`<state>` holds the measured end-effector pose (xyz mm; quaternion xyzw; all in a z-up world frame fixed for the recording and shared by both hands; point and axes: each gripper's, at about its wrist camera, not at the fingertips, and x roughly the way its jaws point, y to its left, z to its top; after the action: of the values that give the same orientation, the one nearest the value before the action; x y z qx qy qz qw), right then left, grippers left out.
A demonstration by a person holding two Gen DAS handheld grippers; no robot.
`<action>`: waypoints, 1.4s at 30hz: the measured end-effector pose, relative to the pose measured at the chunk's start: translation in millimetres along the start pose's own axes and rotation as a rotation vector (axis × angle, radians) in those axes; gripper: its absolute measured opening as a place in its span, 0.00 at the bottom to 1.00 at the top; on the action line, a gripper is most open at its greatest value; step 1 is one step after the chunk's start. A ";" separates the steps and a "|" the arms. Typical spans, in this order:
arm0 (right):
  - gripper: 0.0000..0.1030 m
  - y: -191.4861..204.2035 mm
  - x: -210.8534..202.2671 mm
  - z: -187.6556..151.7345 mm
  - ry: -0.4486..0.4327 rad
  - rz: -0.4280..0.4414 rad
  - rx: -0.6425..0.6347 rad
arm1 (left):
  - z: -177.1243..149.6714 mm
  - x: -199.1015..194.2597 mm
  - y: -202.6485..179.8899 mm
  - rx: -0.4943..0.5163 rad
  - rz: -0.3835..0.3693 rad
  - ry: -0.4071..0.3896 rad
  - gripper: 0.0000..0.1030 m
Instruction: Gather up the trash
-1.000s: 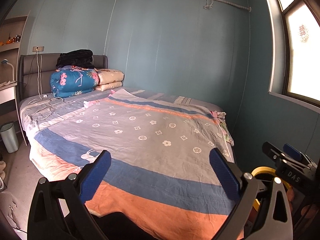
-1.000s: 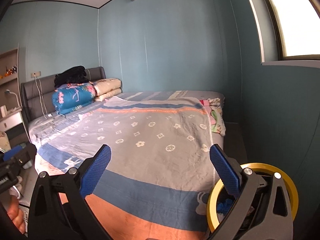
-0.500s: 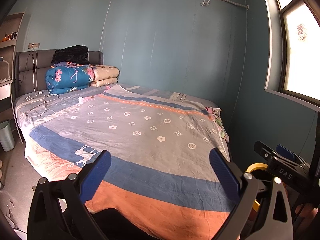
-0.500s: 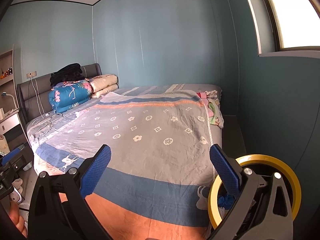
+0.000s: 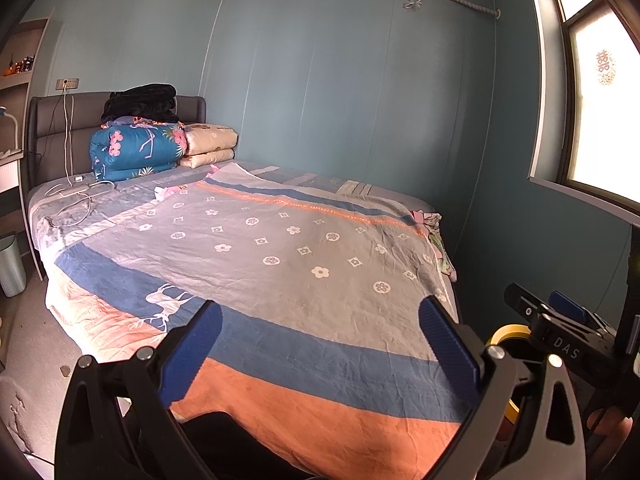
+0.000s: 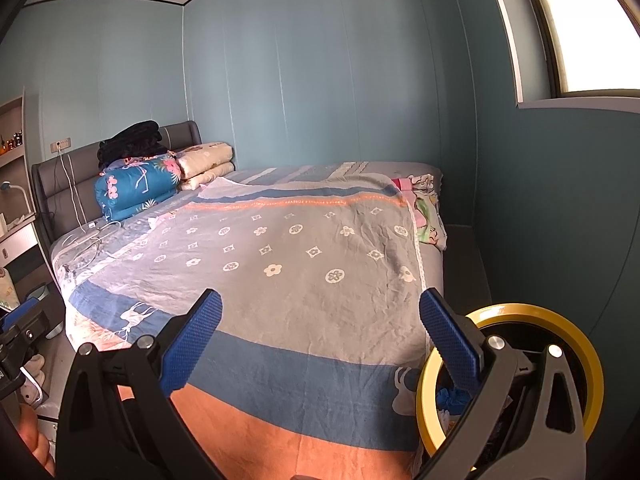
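My left gripper (image 5: 320,320) is open and empty, held over the foot of a bed (image 5: 304,360) with a blue, grey and orange patterned blanket. My right gripper (image 6: 320,308) is also open with nothing between its blue pads, above the same end of the bed. A round bin with a yellow rim (image 6: 520,310) stands on the floor at the bed's right foot corner, partly hidden behind my right finger. Something blue (image 6: 452,396) lies inside it. In the left wrist view the yellow rim (image 5: 508,330) peeks out behind the right gripper's body.
Folded quilts (image 5: 136,152), a black garment (image 5: 140,100) and charging cables (image 5: 72,200) lie at the headboard end. A pale bin (image 5: 10,264) stands on the floor at the left. Crumpled floral cloth (image 6: 428,216) hangs off the bed's far right side. Walls and a window close in the right.
Both views have swung slightly and moved a little closer to the bed's foot. The jaws of both grippers have stayed open and empty.
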<state>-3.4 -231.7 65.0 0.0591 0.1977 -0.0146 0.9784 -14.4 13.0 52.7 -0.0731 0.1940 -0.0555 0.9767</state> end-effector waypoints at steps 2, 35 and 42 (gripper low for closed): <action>0.92 -0.3 0.5 -0.2 0.003 0.000 0.002 | -0.5 1.3 -0.3 -0.001 0.000 0.002 0.92; 0.92 -5.5 6.6 -8.0 0.029 -0.009 0.016 | -6.9 6.9 -4.3 -0.002 -0.009 0.025 0.92; 0.92 -6.5 9.4 -8.8 0.039 -0.012 0.021 | -6.9 7.4 -4.7 -0.004 -0.009 0.025 0.92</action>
<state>1.5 -237.1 52.6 0.0683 0.2170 -0.0213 0.9736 -10.7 6.5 44.4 -0.0752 0.2059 -0.0605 0.9738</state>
